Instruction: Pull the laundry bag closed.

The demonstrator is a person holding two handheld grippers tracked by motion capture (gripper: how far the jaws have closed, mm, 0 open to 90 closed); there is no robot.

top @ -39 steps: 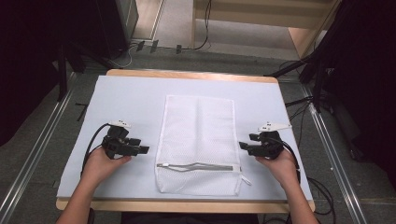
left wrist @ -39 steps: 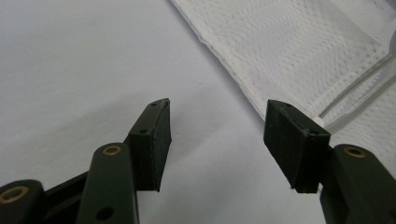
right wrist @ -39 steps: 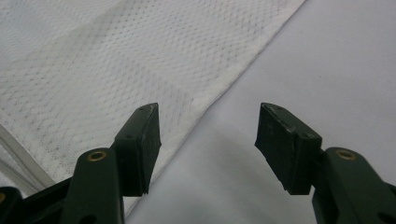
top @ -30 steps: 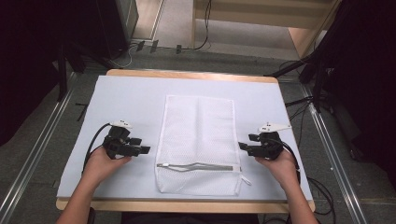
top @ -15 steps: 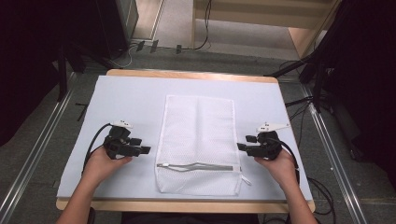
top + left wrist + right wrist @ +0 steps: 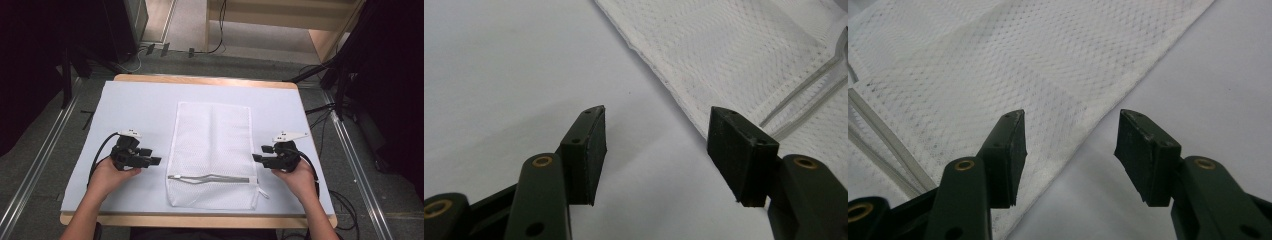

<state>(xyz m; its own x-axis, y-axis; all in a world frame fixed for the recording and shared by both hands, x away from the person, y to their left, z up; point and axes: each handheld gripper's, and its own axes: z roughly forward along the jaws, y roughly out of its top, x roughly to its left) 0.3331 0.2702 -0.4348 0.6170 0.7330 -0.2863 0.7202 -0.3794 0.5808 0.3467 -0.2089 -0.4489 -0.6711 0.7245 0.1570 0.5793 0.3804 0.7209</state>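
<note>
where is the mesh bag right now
In the high view the white mesh bag lies flat mid-table on the pale mat, between the left gripper and right gripper.

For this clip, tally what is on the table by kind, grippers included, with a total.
White mesh laundry bag, zipper near the person's edge: 1
Pale blue table cover: 1
Handheld grippers: 2, the left gripper and the right gripper, both with jaws apart and nothing between them, one at each side of the bag
Total: 4
</note>
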